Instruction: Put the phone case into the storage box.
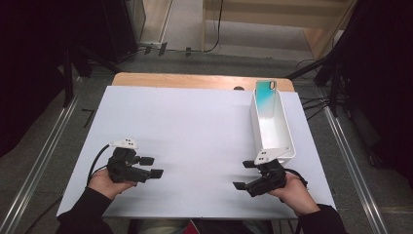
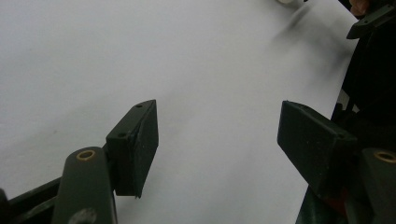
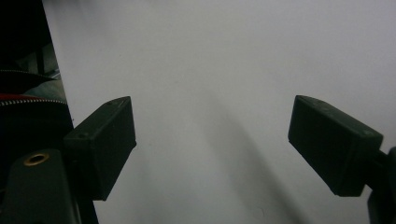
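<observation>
A phone in a teal case (image 1: pixel 266 92) stands on end, leaning against the far wall inside a narrow white bin (image 1: pixel 285 134) on the right of the white board. My left gripper (image 1: pixel 152 166) lies low over the board's near left, jaws apart and pointing right, with nothing between them. In its own view, bare white board shows between the left gripper's (image 2: pixel 217 140) pads. My right gripper (image 1: pixel 243 174) sits just in front of the bin's near end and points left. The right gripper (image 3: pixel 212 140) has its jaws wide apart over bare board.
The white board (image 1: pixel 195 126) covers a wooden table whose far edge (image 1: pixel 195 80) shows behind it. Metal rails (image 1: pixel 44 156) run along the floor on both sides. Black stands and cables (image 1: pixel 321 97) sit beyond the far right corner.
</observation>
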The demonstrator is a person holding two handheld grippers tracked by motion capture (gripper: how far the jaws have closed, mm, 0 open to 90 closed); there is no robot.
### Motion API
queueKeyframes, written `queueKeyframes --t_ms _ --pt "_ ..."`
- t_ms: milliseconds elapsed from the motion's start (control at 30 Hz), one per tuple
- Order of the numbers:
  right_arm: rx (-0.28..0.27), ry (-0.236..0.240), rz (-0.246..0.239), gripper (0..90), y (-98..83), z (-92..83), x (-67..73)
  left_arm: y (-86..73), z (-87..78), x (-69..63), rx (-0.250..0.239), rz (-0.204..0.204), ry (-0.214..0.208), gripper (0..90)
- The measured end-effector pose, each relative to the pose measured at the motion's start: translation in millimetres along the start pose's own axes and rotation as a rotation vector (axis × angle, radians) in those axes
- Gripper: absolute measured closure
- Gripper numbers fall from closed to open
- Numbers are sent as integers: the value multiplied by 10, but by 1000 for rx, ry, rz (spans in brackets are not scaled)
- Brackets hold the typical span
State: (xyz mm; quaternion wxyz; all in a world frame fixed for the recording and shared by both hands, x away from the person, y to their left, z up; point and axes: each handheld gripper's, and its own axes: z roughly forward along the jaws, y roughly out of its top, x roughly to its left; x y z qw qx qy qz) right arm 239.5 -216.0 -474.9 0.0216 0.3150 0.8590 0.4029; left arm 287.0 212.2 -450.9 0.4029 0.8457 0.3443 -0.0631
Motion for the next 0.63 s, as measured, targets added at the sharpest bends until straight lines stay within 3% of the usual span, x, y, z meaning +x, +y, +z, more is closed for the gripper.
queueKeyframes --t_ms 633 --pt "0 0 -5 137 1 0 5 2 3 -1 3 1 1 290"
